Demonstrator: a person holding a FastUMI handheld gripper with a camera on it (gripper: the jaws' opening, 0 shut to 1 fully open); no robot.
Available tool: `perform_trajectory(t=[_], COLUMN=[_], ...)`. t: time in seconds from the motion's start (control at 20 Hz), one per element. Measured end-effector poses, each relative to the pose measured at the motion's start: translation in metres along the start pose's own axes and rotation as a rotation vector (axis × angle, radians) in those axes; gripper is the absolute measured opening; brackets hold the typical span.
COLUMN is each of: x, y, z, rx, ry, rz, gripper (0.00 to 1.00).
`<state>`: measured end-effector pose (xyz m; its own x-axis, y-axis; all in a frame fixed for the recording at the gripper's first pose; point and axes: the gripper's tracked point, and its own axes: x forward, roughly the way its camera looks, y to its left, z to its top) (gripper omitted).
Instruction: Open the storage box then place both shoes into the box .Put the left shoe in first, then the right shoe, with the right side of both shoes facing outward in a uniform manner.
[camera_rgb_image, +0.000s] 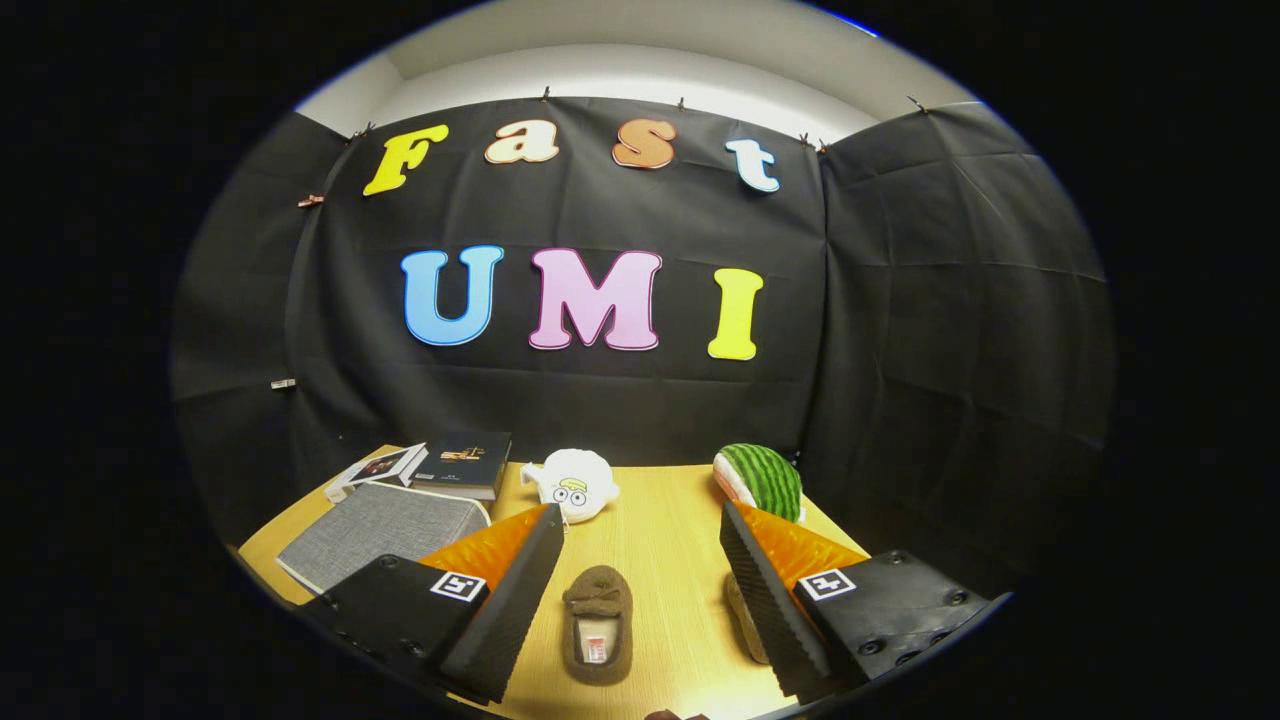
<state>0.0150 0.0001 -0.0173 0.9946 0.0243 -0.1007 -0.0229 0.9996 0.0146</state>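
From the gripper view I have the gripper (640, 590) hovering above the wooden table (660, 520) with its fingers spread wide and nothing between the pads; they press on no object. Between the fingers, down on the table, lies one brown slipper (597, 622), toe pointing away from me, its pale lining and a small tag showing in the opening. A second shoe (745, 620) peeks out just beside the inner face of my right finger, mostly hidden behind it, so I cannot tell which foot either one is for. The storage box (383, 530), grey and fabric-covered with its lid seemingly down, sits beyond my left finger, well apart from the slippers. Further back are two books (435, 465), a white plush toy (575, 483) and a watermelon-patterned plush (762, 478) near the booth wall. I judge the slipper to be light, soft and fuzzy, so it should squash under the pads rather than slip; I would pinch it across the collar or the heel wall, where the fabric gives a firm fold. The box lid looks stiffer, and I would take it at its near edge first, since the box has to be opened before anything goes in.
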Motion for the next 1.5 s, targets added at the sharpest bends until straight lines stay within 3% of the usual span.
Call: perform_trajectory(t=[0.25,0.9,1.2,1.5], x=[0.023,0.045,0.017,-0.015], y=[0.0,0.062,0.12,0.157], z=[-0.004,-0.077,-0.123,-0.163], rx=[0.028,0.21,0.351,0.553], ry=[0.063,0.438,0.681,0.921], rz=[0.057,0.444,0.673,0.799], gripper=[0.97,0.98,0.98,0.98])
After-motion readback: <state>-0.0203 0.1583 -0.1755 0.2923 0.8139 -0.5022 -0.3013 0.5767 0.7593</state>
